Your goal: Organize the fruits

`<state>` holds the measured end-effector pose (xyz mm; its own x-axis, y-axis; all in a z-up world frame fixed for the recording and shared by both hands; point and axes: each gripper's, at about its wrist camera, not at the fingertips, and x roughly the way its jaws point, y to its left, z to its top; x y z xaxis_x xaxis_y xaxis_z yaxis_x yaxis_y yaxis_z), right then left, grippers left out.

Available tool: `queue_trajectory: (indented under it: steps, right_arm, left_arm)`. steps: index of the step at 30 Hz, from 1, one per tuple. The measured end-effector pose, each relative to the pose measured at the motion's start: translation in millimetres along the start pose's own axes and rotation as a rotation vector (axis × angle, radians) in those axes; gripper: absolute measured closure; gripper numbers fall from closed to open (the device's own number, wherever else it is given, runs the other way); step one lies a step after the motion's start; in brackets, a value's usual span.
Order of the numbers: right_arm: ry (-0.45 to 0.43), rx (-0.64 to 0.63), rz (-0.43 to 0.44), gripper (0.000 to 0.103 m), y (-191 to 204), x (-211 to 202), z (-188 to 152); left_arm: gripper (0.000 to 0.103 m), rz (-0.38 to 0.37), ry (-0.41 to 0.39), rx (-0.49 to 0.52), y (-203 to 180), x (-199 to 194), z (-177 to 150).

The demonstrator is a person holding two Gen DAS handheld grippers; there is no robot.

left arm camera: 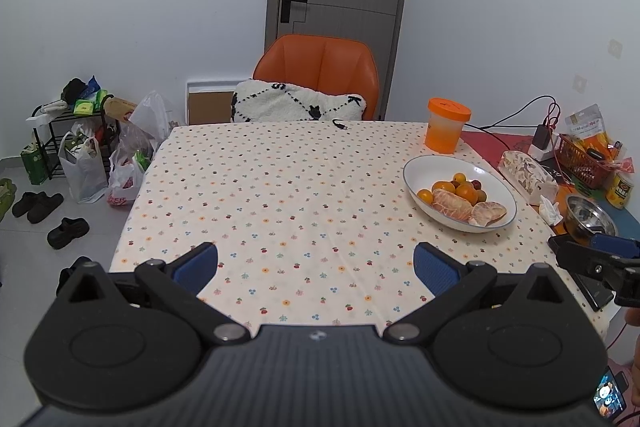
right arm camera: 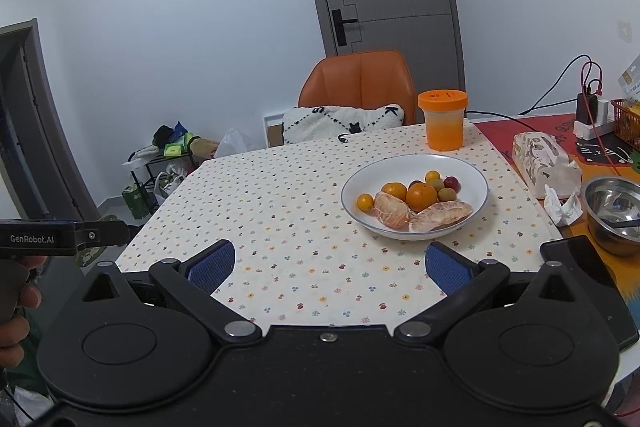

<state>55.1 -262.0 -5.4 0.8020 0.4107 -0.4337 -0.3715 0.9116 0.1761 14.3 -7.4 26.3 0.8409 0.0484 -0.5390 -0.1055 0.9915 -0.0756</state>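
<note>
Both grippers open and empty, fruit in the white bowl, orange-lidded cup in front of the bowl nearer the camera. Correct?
Not quite: the orange-lidded cup stands behind the white bowl, toward the chair, as the right wrist view shows. The rest holds.

The steel bowl (right arm camera: 612,211) is cut by the right wrist view's right edge, and the red basket (right arm camera: 628,119) too. The left hand-held gripper (right arm camera: 60,237) shows only in part at the left edge (its fingertips lie out of view). Small fruits behind the orange (right arm camera: 421,195) are half hidden.

Even, bright, sharp; fisheye-bent edges
</note>
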Motion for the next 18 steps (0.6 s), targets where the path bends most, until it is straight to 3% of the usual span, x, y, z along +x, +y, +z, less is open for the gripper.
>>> queue_trajectory:
  steps: [18]
  right_arm:
    - [0.004, -0.003, 0.002, 0.000, 1.5, 1.0, -0.9]
  left_arm:
    - [0.000, -0.002, -0.001, 0.001, 0.0, -0.2, -0.3]
